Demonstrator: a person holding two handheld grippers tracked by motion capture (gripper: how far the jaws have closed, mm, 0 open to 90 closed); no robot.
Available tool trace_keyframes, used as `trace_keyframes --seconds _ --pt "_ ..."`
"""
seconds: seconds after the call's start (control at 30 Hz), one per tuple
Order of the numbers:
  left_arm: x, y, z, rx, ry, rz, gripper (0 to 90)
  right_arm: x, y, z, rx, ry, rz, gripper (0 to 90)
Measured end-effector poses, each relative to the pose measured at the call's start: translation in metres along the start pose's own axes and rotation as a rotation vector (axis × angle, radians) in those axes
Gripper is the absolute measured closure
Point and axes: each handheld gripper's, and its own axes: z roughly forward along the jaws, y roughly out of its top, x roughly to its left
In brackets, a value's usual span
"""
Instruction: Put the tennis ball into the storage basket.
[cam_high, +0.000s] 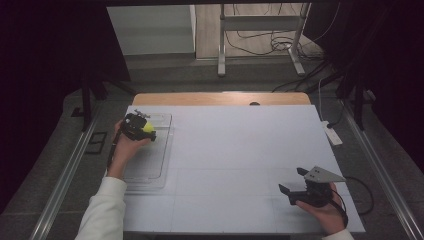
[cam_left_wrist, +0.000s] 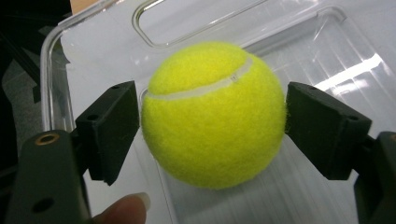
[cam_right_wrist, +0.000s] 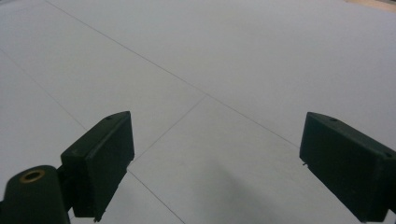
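Tongs first: the right gripper (cam_right_wrist: 215, 154) hangs near the table's (cam_high: 240, 150) near edge with its jaws wide and nothing between them. Farther off at the left, the left gripper (cam_left_wrist: 212, 121) brackets the ball (cam_left_wrist: 212, 112). Its pads stand just beside the felt on either side. No dent shows, so I judge it let go rather than squeezed. The ball sits in the clear tray (cam_left_wrist: 51, 56), toward its far end. It should be light, springy and fuzzy enough not to slip, but apt to roll, so it is best taken across its middle. The tray's low rim hems it in closely. Beyond and to the right, the tabletop lies wide and bare.
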Motion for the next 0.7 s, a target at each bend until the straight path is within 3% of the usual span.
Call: trace_keyframes --seconds 0.17,0.53,0.7 --pt "0.003 -0.001 -0.007 -0.059 -0.047 -0.025 15.6 0.000 0.000 0.000 0.000 0.000 0.001 10.5" --pt "0.006 -0.001 -0.023 -0.141 -0.087 -0.058 14.4 0.000 0.000 0.000 -0.001 -0.001 0.002 10.5" --pt "0.007 -0.005 -0.033 -0.199 -0.126 -0.070 14.0 0.000 0.000 -0.001 -0.003 -0.001 0.000 10.6"
